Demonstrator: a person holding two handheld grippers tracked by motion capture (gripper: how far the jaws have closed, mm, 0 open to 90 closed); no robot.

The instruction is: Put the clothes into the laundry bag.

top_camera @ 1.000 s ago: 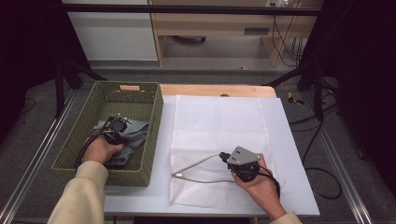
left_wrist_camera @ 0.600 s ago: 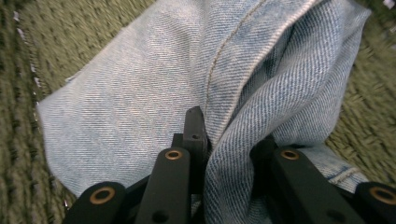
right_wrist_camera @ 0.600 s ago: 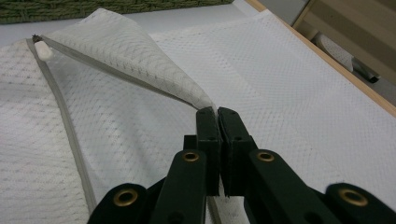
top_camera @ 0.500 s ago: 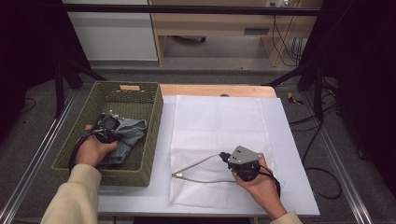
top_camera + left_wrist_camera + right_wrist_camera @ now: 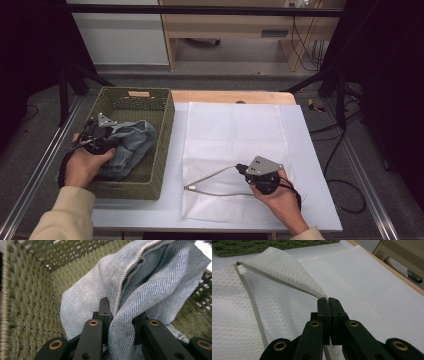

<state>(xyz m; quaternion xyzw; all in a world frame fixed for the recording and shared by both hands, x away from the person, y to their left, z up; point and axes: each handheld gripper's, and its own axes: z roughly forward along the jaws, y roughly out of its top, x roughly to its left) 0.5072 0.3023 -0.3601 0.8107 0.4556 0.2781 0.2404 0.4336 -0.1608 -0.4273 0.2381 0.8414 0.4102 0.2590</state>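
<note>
**Denim gripped in the basket, mesh bag pinched open on the desk**

Denim is bunching between the jaws of our left gripper [image 5: 120, 322], which is clamping a fold of the blue jeans [image 5: 140, 290] after just closing in on it. In the high view this gripper [image 5: 95, 139] is sitting at the left of the frame, inside the green woven basket [image 5: 162, 125], with the jeans [image 5: 131, 145] hanging from it against the basket's near wall. At the lower middle of that view, our right gripper [image 5: 241, 168] is pinching the white mesh laundry bag [image 5: 235, 130], which is lying flat on the desk [image 5: 320, 200]. In the right gripper view the jaws are pressing together on the bag's upper layer [image 5: 287, 272], lifting it off the lower one along the grey zipper edge [image 5: 253, 302].
</note>
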